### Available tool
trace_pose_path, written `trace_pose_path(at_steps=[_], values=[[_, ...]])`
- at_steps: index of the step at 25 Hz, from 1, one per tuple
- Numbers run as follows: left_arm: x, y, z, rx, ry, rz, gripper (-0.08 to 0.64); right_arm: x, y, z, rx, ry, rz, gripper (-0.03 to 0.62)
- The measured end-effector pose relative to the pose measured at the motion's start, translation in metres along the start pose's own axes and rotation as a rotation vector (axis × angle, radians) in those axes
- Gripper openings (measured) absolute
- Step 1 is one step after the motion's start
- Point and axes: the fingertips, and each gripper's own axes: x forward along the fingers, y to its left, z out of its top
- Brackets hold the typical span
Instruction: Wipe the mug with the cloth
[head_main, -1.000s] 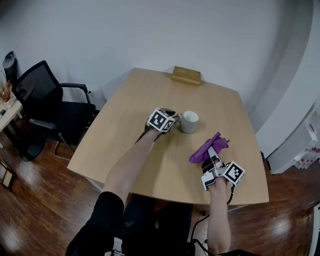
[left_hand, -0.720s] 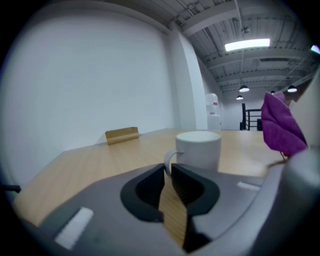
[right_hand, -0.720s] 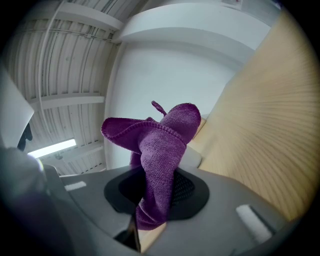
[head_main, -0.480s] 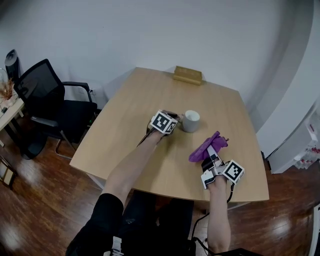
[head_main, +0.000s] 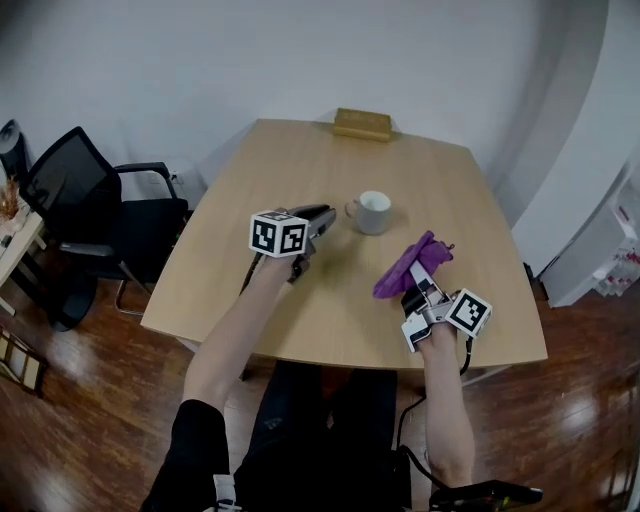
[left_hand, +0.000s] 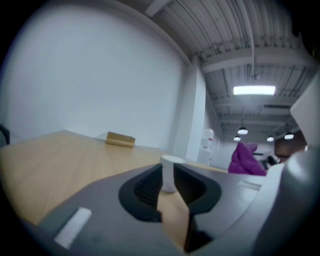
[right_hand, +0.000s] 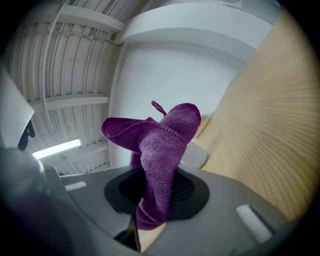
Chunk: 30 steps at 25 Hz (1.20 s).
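A white mug (head_main: 372, 212) stands upright on the wooden table (head_main: 230, 290), its handle turned left. My left gripper (head_main: 326, 216) hovers just left of that handle, apart from it. Its jaws have just been opening and stand open by a narrow gap with nothing between them. In the left gripper view the mug (left_hand: 168, 172) shows some way off, beyond the left gripper (left_hand: 168, 184). My right gripper (head_main: 424, 278) sits nearer the front right, shut on a purple cloth (head_main: 408, 265) that bunches out ahead of it. In the right gripper view the cloth (right_hand: 160, 140) fills the right gripper (right_hand: 157, 186).
A small wooden block (head_main: 362, 124) lies at the table's far edge. A black office chair (head_main: 90, 200) stands off the left side. A white cabinet (head_main: 610, 250) is on the right, past the table's edge.
My left gripper has drawn back to the left and lifted away from the mug's handle, where it was before. The right gripper and its cloth have stayed put.
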Motion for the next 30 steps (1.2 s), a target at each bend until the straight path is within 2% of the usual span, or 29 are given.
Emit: trace_pose_path(at_steps=[2, 3, 4, 5, 7, 8, 9, 11, 14, 17, 19, 22, 24, 26, 30], values=[[-0.027, -0.013, 0.021, -0.119, -0.126, -0.102, 0.089, 0.032, 0.038, 0.003, -0.063, 0.012, 0.222, 0.086], [-0.045, -0.016, 0.034, -0.169, -0.191, -0.128, 0.078, 0.048, 0.053, 0.002, -0.067, 0.022, 0.301, 0.086], [-0.061, -0.019, 0.046, -0.207, -0.247, -0.137, 0.078, 0.059, 0.063, 0.0, -0.056, 0.034, 0.334, 0.086], [-0.074, -0.024, 0.053, -0.243, -0.291, -0.147, 0.078, 0.062, 0.065, -0.003, -0.03, 0.045, 0.313, 0.086], [-0.083, -0.05, 0.052, -0.325, -0.347, -0.223, 0.074, 0.042, 0.046, -0.01, 0.046, 0.055, 0.148, 0.086], [-0.083, -0.068, 0.049, -0.355, -0.362, -0.274, 0.075, 0.029, 0.039, -0.012, 0.058, 0.053, 0.098, 0.086], [-0.082, -0.083, 0.045, -0.37, -0.373, -0.316, 0.075, 0.018, 0.037, -0.013, 0.049, 0.049, 0.088, 0.086], [-0.082, -0.103, 0.039, -0.375, -0.383, -0.359, 0.075, 0.006, 0.039, -0.013, 0.024, 0.045, 0.094, 0.086], [-0.091, -0.121, 0.04, -0.358, -0.403, -0.378, 0.075, 0.004, 0.05, -0.012, 0.015, 0.05, 0.114, 0.086], [-0.103, -0.149, 0.036, -0.322, -0.438, -0.396, 0.075, -0.005, 0.072, -0.019, 0.117, 0.041, 0.224, 0.086], [-0.109, -0.172, 0.023, -0.304, -0.443, -0.421, 0.075, -0.029, 0.078, -0.022, 0.144, 0.012, 0.265, 0.086], [-0.124, -0.196, 0.014, -0.284, -0.442, -0.442, 0.075, -0.059, 0.077, -0.021, 0.071, -0.027, 0.224, 0.086], [-0.14, -0.204, 0.019, -0.283, -0.442, -0.45, 0.075, -0.069, 0.092, -0.019, 0.027, -0.039, 0.204, 0.086], [-0.151, -0.206, 0.025, -0.284, -0.438, -0.45, 0.074, -0.071, 0.106, -0.017, 0.001, -0.043, 0.2, 0.086], [-0.151, -0.205, 0.023, -0.285, -0.428, -0.454, 0.061, -0.072, 0.105, -0.016, -0.022, -0.039, 0.21, 0.086]])
